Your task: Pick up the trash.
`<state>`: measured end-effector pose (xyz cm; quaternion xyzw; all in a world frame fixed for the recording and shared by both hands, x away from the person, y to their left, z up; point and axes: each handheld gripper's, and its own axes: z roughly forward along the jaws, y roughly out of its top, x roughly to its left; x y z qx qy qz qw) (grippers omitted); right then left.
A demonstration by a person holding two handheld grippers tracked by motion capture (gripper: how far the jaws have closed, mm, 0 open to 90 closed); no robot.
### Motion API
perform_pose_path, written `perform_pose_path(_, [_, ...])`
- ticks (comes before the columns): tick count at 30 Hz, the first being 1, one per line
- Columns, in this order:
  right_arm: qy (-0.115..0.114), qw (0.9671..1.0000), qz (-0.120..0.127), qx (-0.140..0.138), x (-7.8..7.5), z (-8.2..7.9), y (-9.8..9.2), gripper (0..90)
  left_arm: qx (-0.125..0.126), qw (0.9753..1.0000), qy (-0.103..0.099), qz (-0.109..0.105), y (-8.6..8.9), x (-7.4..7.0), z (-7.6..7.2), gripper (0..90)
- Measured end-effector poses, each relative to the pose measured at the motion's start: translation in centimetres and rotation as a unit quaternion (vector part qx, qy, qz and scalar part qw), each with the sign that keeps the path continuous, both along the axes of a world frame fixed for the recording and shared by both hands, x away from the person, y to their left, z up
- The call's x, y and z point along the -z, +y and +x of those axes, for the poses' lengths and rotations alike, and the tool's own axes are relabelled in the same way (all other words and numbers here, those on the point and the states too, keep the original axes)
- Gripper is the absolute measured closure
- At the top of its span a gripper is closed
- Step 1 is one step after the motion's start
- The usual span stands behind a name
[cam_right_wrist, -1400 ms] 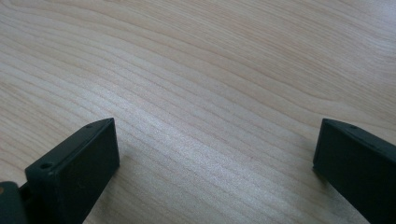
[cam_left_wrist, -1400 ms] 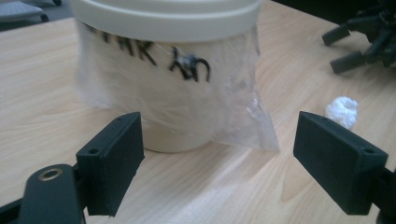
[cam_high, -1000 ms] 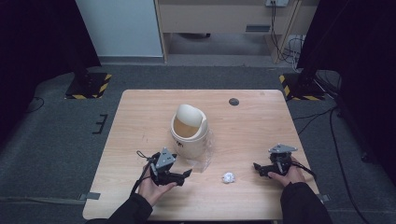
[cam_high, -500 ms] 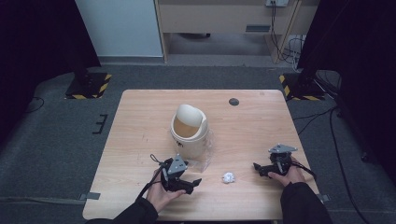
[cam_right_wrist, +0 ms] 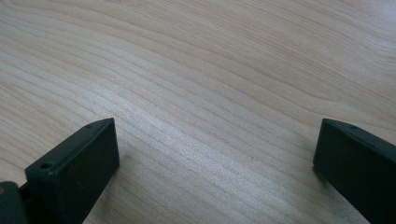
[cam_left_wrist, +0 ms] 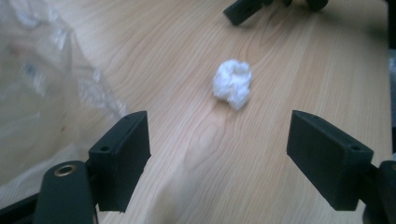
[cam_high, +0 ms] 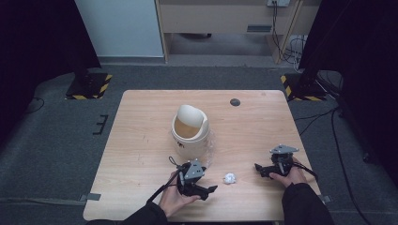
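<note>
The small bin (cam_high: 190, 132) with its clear liner (cam_left_wrist: 42, 88) stood mid-table (cam_high: 141, 122), behind the left gripper (cam_high: 209, 190). That gripper lay low near the table's front edge, jaws spread wide and holding nothing. The crumpled white paper wad (cam_high: 229, 178) lay just ahead of those jaws, on the line between them, untouched. Farther right, well apart from the wad, the right gripper (cam_high: 259, 169) rested on bare wood, jaws likewise wide apart and empty.

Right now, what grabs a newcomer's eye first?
The cream swing-lid bin in the middle of the wooden table, clear plastic bunched at its base. Then the white crumpled wad on bare wood near the front edge, lying apart from the open left tool aimed at it.
</note>
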<state>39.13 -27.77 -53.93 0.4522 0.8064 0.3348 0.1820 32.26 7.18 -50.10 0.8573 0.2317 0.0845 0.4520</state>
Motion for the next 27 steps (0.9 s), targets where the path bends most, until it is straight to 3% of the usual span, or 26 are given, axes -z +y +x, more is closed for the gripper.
perform_pose_path(5, [0.001,1.0000,0.000,0.001,0.0,0.0,0.0,0.5,0.013,0.9999,0.000,-0.006,-1.2,0.2,0.4,23.1])
perform_pose_path(13, [0.001,1.0000,0.001,0.001,0.0,0.0,0.0,0.5,0.024,0.9997,0.001,0.002,-2.7,1.1,1.3,27.1])
perform_pose_path(19, [0.001,1.0000,0.001,0.000,0.0,0.0,0.0,0.5,0.029,0.9995,0.012,0.003,-4.0,1.8,2.1,30.4])
perform_pose_path(27, [0.000,1.0000,0.000,0.000,0.0,0.0,0.0,0.6,0.042,0.9987,0.021,0.018,-5.2,2.5,2.8,37.6])
